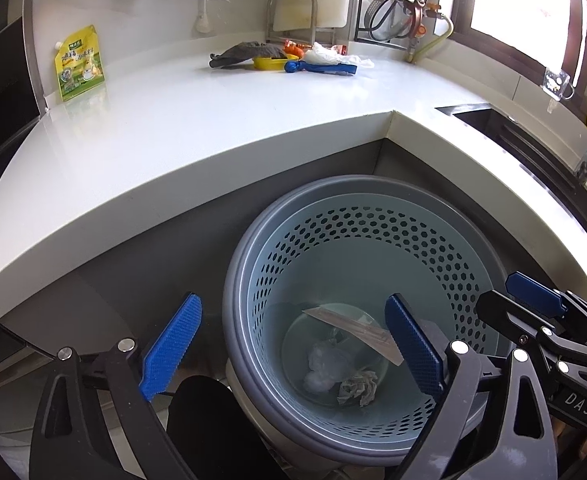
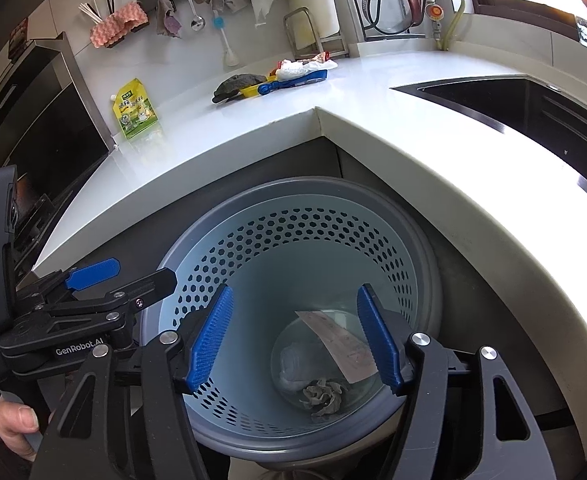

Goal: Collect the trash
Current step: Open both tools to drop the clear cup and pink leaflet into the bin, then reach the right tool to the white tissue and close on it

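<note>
White L-shaped counter [image 1: 181, 128] filled most of the room view, sink [image 2: 493, 100] cut into its right leg. Below the inner corner stood the grey perforated bin [image 1: 249, 280], tucked in near the counter edge.

Both grippers hung over the bin mouth, angled down. Left gripper [image 1: 293, 354]: jaws wide apart, nothing between the pads. Right gripper [image 2: 299, 342]: jaws also apart, narrower gap, nothing held. A hand [image 2: 15, 428] showed on the left gripper's handle.

Trash already in the bin bottom: flat paper slip [image 2: 343, 346] leaning on the wall, pale crumpled plastic wad [image 1: 323, 368], grey crumpled paper ball [image 1: 357, 390].

Still on the counter, well apart from the bin, near the back wall: dark rag [image 1: 245, 53], white crumpled plastic [image 1: 329, 56], yellow dish [image 1: 269, 63], blue tool [image 1: 317, 67], bunched together and touching. Green-yellow pouch [image 1: 79, 64] stood alone against the left wall. Can't tell which of these count as trash.

Handling guess: the white plastic looked light and soft and will collapse under the pads, so pinch a bunched fold at its middle, not a loose edge. The pouch looked glossy, probably slippery; take it across the flat body near the top seam.
</note>
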`<state>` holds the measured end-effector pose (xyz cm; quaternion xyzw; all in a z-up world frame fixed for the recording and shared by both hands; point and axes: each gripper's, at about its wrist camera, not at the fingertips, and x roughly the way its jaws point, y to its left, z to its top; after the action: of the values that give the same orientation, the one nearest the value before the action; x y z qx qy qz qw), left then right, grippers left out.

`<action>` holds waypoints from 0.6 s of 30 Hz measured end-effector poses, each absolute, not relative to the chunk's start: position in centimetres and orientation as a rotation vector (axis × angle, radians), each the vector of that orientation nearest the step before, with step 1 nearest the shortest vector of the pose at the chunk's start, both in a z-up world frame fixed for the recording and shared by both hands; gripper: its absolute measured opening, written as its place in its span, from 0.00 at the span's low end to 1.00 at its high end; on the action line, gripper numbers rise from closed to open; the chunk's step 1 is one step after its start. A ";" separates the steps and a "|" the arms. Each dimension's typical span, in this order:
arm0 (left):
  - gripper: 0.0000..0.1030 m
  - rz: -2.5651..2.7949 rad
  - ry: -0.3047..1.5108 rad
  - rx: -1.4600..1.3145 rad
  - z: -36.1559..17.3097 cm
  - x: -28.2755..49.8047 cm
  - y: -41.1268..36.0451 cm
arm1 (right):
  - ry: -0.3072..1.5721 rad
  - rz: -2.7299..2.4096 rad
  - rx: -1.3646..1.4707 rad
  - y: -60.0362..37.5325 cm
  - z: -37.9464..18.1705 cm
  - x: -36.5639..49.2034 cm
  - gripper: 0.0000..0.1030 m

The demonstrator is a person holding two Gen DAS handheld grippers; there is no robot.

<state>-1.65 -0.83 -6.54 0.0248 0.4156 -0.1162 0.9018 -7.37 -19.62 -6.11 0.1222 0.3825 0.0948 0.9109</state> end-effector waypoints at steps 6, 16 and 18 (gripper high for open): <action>0.93 -0.221 0.807 0.025 -4.6 -0.5 0.4 | 0.724 0.214 0.254 -19.9 -4.2 -6.7 0.66; 0.94 -0.152 0.650 -0.019 1.9 5.4 2.9 | 0.592 0.232 0.165 -20.1 1.4 -1.5 0.69; 0.94 -0.137 0.625 -0.027 3.0 6.9 3.3 | 0.575 0.238 0.155 -20.2 2.4 0.2 0.73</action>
<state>6.91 3.33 3.02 -0.0131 0.3070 -0.0672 0.9493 0.21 -20.16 2.42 0.0764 0.2827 0.1170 0.9490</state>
